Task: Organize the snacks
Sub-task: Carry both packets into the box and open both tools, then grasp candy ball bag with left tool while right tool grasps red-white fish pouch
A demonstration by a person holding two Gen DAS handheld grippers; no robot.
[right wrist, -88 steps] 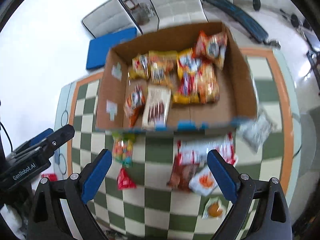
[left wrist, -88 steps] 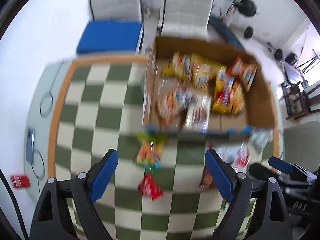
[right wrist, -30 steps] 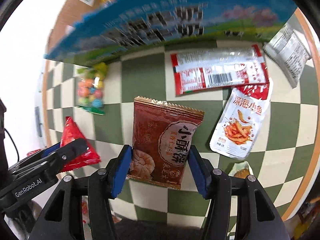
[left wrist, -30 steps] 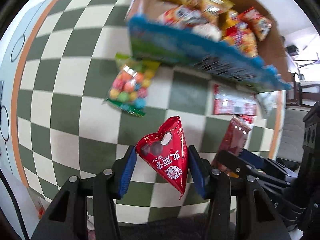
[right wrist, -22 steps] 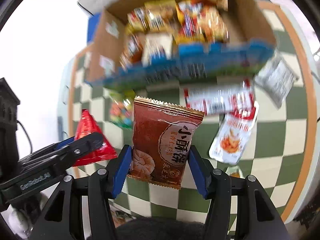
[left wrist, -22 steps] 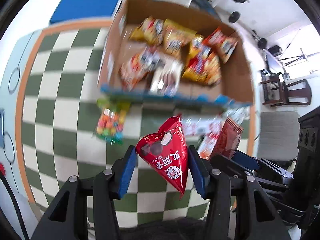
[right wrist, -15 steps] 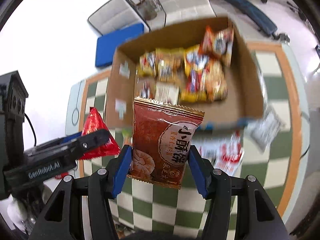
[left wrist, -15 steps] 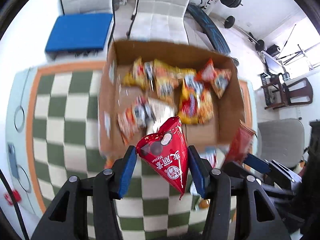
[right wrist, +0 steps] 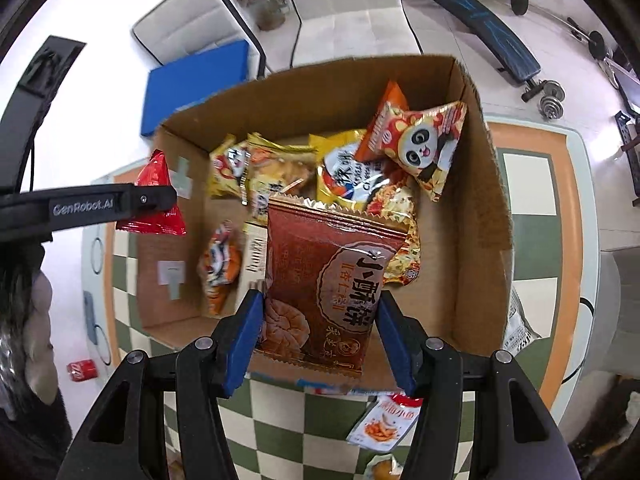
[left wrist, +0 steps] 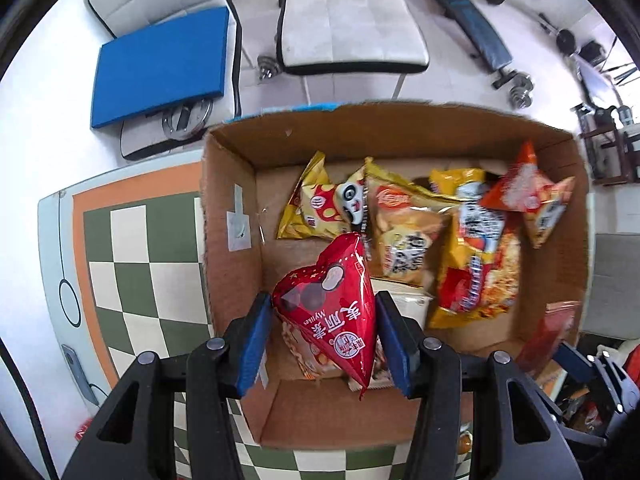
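My left gripper is shut on a red triangular snack pouch and holds it above the near left part of the open cardboard box. My right gripper is shut on a brown cracker packet and holds it above the box's near side. Several snack bags lie inside the box, among them a panda bag and a yellow bag. The left gripper with the red pouch also shows at the left of the right wrist view.
The box stands on a green-and-white checkered table with an orange border. A white chili snack packet and a grey packet lie on the table beside the box. Chairs, a blue pad and gym weights stand beyond.
Both grippers closed on their packets, lifted them off the table and moved forward over the box. The box now lies directly beneath both.
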